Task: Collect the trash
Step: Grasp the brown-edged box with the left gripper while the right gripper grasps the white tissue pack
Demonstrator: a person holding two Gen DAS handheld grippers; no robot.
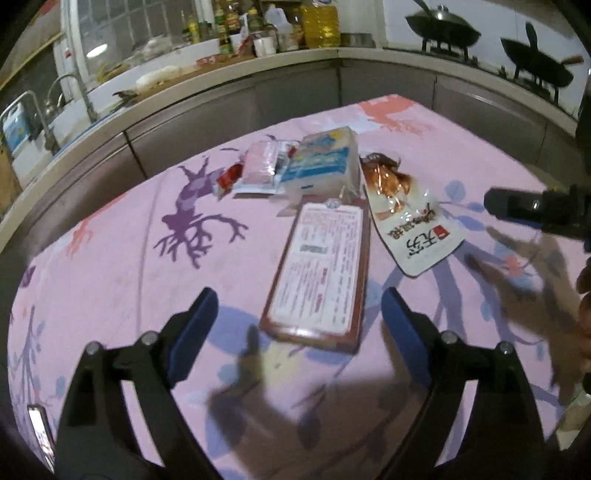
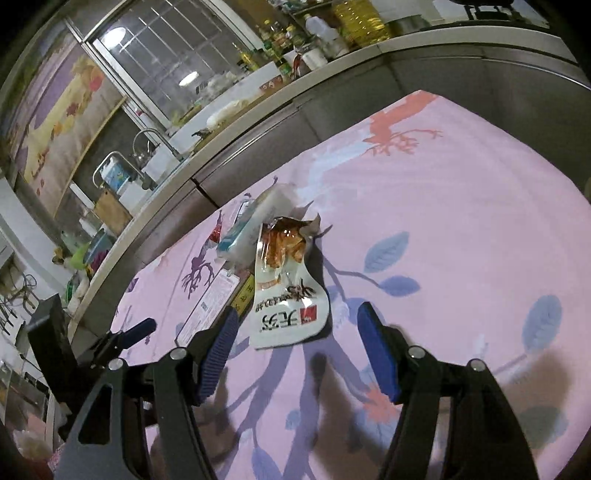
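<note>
Trash lies on a pink patterned tablecloth [image 1: 110, 266]. A flat red box with a white label [image 1: 319, 273] lies just ahead of my open, empty left gripper [image 1: 299, 299]. A white snack pouch with Chinese print [image 1: 410, 218] lies to its right. It also shows in the right wrist view [image 2: 288, 291], just ahead of my open, empty right gripper [image 2: 299, 317]. Behind are a white and blue pack [image 1: 325, 162], a pink wrapper [image 1: 258, 170] and a small red wrapper [image 1: 229, 179]. The right gripper shows at the right edge of the left wrist view [image 1: 517, 206].
A kitchen counter [image 1: 221, 85] with a sink [image 1: 44, 122], bottles [image 1: 266, 29] and two woks [image 1: 443, 29] runs behind the table. A phone [image 1: 38, 432] lies at the near left table edge. The left gripper shows at the left of the right wrist view [image 2: 136, 328].
</note>
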